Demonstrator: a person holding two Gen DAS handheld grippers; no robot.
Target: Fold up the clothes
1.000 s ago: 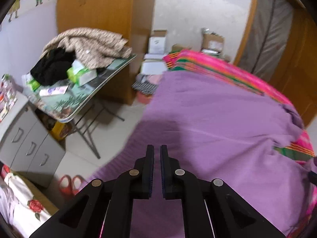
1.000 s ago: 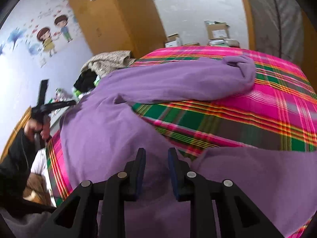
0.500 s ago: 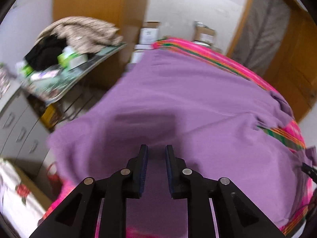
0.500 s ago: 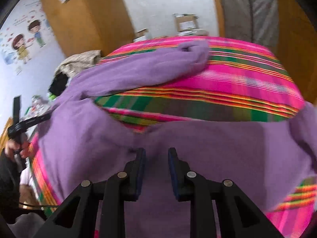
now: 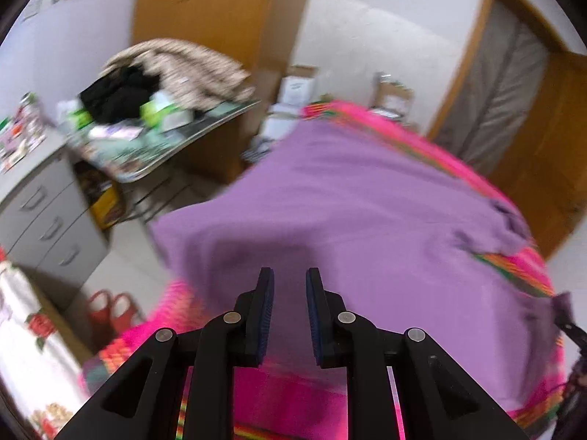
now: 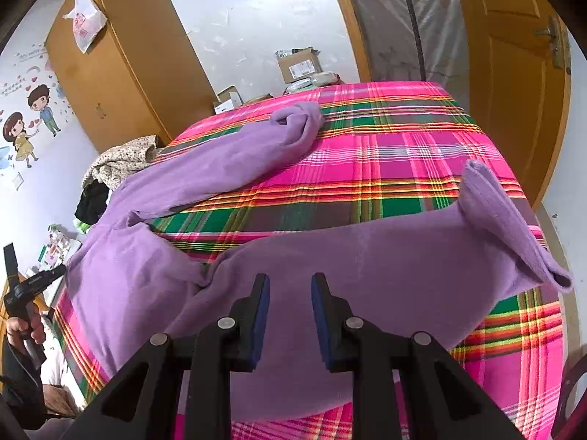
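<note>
Left tongs (image 5: 290, 293): pointed forward and downward over the near left part of the purple garment (image 6: 330, 256). The jaws had just been opening and stood parted, released, with nothing between the pads. The left-wrist picture was blurred.

Right tongs (image 6: 290, 300): pointed forward and downward over the near leg of the garment. The jaws stood parted, released; the fabric lay below and beyond the pads, not clamped. At the left border of the right-wrist view, a hand (image 6: 25, 326) gripped the handle of the left tool beside the bed's left edge.

Garment position: the purple garment lay spread on the plaid bedspread (image 6: 403, 154) of the bed. Its body lay at the left. One leg ran toward the far side and ended in a bunched cuff (image 6: 297, 124). The other leg ran across the near side to the right, ending in an open cuff (image 6: 513, 227) close to the bed's right edge.

Edges and clearance: bare bedspread was exposed between the two legs and across the far right area. The garment's left edge lay close to the bed's left edge. Left of the bed stood a cluttered desk (image 5: 183, 146) and a grey drawer unit (image 5: 47, 220), with open floor between them and the bed. A wooden door (image 6: 513, 73) stood to the far right.
</note>
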